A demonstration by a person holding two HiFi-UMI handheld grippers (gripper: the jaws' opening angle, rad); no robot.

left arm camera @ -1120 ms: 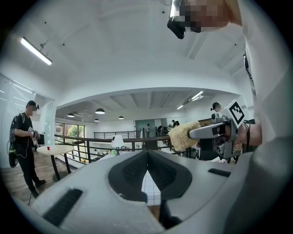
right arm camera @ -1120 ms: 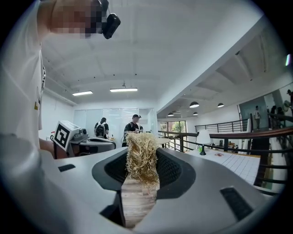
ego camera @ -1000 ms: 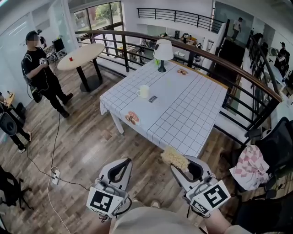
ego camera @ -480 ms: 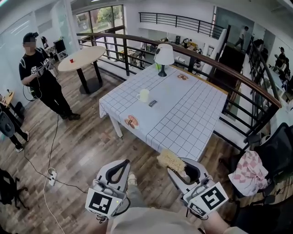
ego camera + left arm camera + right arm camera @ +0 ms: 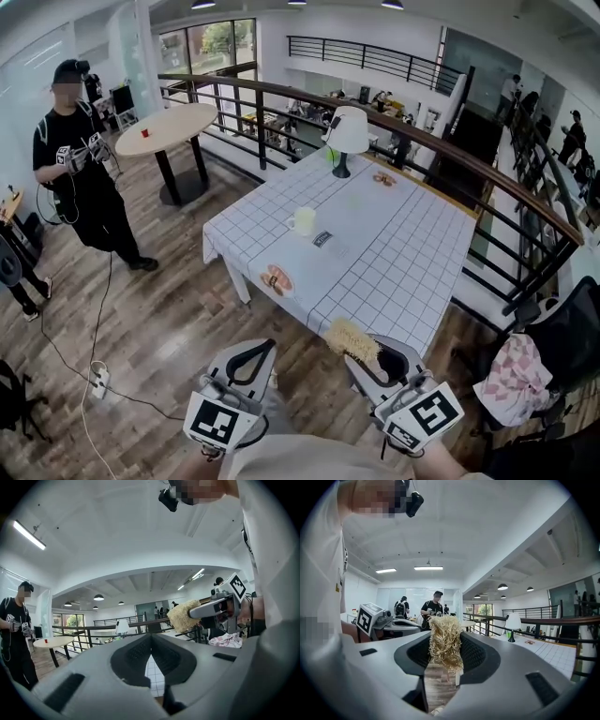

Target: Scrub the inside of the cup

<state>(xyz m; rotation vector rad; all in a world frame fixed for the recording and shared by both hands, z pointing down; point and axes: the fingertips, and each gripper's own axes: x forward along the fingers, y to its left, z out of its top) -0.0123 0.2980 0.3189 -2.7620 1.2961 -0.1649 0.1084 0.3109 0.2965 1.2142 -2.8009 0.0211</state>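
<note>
A pale cup [image 5: 303, 220] stands on the table with the white grid cloth [image 5: 394, 272], far ahead of both grippers. My right gripper [image 5: 373, 359] is shut on a scrubbing brush [image 5: 351, 337] whose tan bristles stick out past the jaws toward the table's near edge. In the right gripper view the brush [image 5: 444, 641] fills the gap of that gripper [image 5: 443, 654]. My left gripper [image 5: 262, 348] hangs over the wooden floor, shut and empty; its jaws meet in the left gripper view [image 5: 151, 641], where the brush [image 5: 183, 616] shows at the right.
On the table stand a white lamp [image 5: 347, 131], a small dark object [image 5: 322, 239] and two plates of food [image 5: 277, 279] [image 5: 383, 177]. A person [image 5: 80, 159] stands at the left near a round table [image 5: 169, 127]. A railing [image 5: 450, 131] runs behind; a chair with a checked cloth [image 5: 520, 370] is at the right.
The table sits slightly lower and nearer in the head view. Both grippers keep their pose, the brush still held. The person at the left has shifted a little.
</note>
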